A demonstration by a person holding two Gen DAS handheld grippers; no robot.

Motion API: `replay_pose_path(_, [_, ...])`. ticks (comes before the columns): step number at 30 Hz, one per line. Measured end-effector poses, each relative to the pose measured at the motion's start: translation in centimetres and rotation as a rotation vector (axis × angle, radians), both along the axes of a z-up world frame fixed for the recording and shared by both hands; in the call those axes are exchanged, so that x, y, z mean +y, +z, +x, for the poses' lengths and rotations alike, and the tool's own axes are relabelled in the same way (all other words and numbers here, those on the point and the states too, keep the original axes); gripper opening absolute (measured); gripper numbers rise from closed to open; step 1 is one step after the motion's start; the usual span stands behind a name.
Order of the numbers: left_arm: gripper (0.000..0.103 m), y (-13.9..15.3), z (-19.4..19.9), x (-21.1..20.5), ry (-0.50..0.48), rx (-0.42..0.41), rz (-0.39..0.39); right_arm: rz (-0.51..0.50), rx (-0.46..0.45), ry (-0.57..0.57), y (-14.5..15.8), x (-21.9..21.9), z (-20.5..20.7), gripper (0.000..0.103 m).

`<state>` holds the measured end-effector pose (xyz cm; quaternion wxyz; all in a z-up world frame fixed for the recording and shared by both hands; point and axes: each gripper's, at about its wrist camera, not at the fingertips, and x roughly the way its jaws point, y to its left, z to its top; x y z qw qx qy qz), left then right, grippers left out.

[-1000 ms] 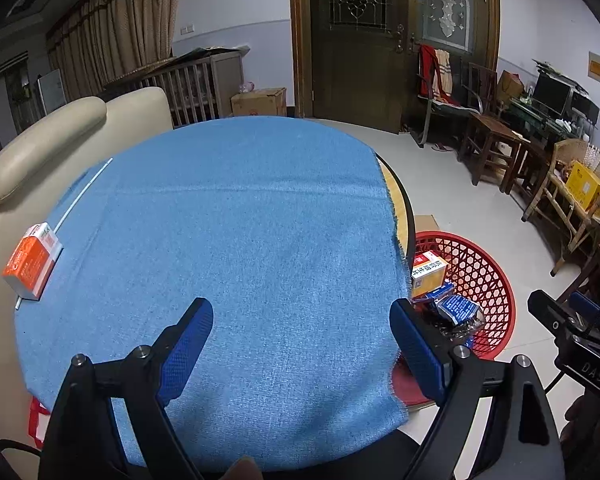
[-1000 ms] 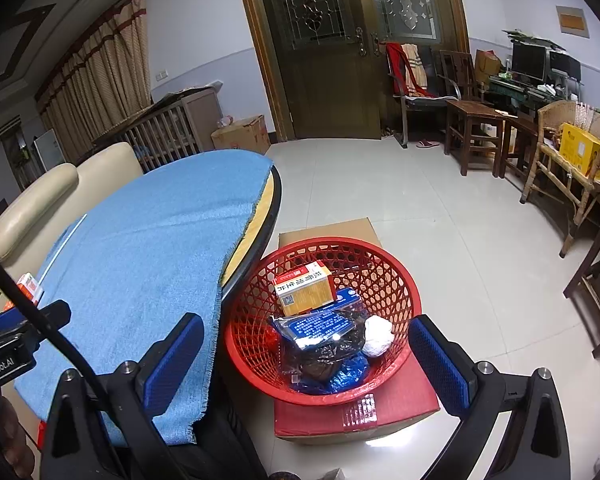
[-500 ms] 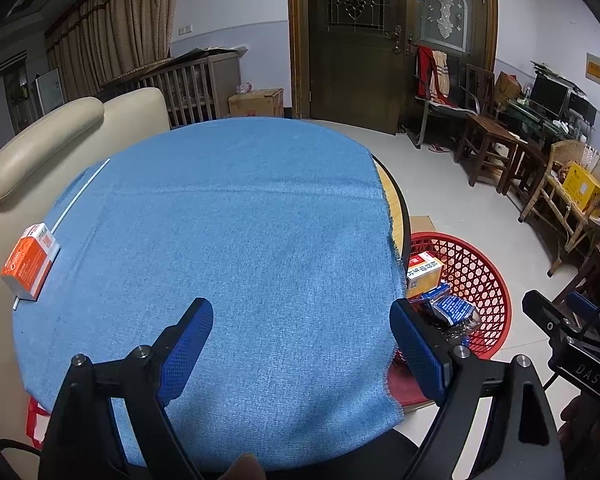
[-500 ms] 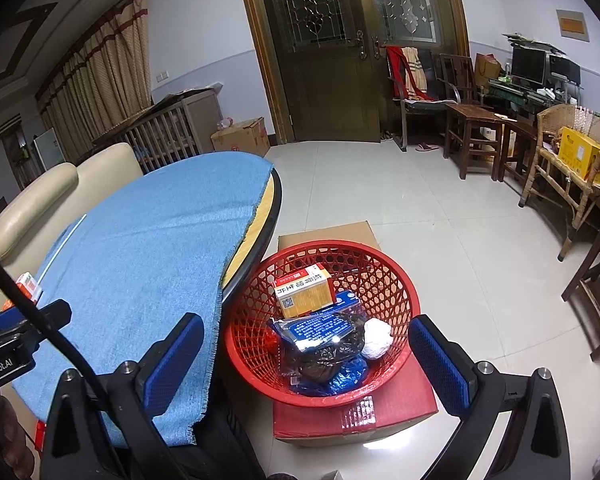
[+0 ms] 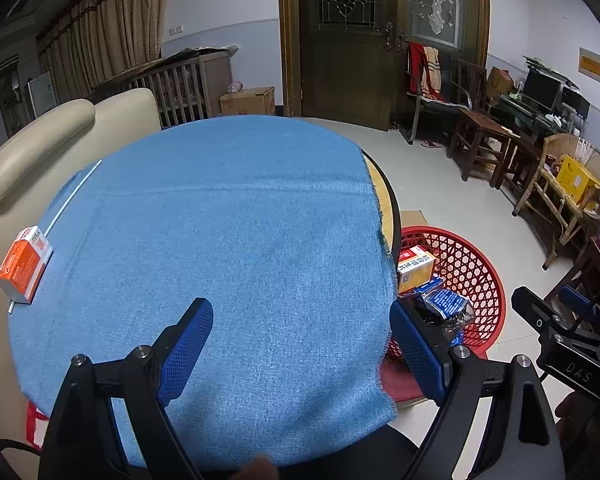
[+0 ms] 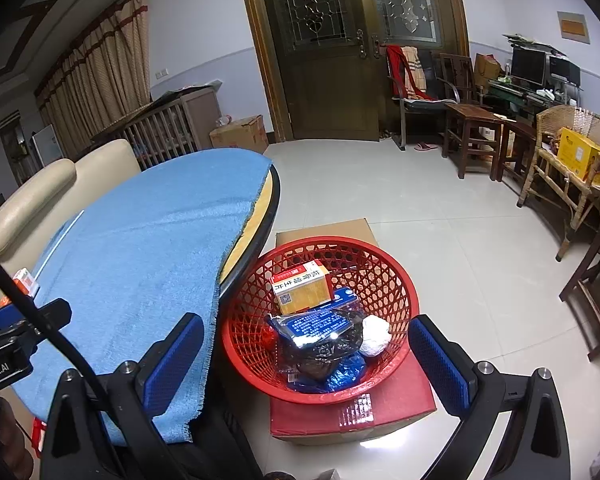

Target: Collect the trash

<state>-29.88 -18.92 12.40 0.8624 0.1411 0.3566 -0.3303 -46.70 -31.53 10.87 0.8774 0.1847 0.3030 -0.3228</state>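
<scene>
Trash already gathered sits in the red mesh basket [image 6: 320,320], in the lower middle of the right wrist view: a yellow-and-red carton [image 6: 302,286], a dark blue printed packet [image 6: 320,328], a white crumpled wad [image 6: 375,336] and blue plastic [image 6: 346,374] at the bottom. Nearest the camera there, the right gripper [image 6: 308,364] frames the basket, jaws wide apart and holding nothing. The basket rests on a red-topped cardboard box [image 6: 380,404] on the tiled floor, just beside the round table's dark rim [image 6: 274,204].

In the left wrist view the left gripper [image 5: 302,350] hangs low in the frame above the blue cloth [image 5: 228,220], jaws spread wide and empty. At the far left edge of the frame an orange and white carton [image 5: 22,266] lies on the cloth, touching a thin white stick [image 5: 70,196]. Beyond the table stand a cream sofa [image 5: 40,128], a wooden crib [image 5: 188,88] and a cardboard box [image 5: 248,100] by dark double doors [image 5: 380,40].
</scene>
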Motion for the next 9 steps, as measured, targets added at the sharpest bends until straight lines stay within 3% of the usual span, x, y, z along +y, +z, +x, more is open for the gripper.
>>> replay_pose_path(9, [0.09, -0.11, -0.46, -0.11, -0.021, -0.01, -0.002, 0.002, 0.009, 0.003, -0.46, 0.0, 0.03, 0.103])
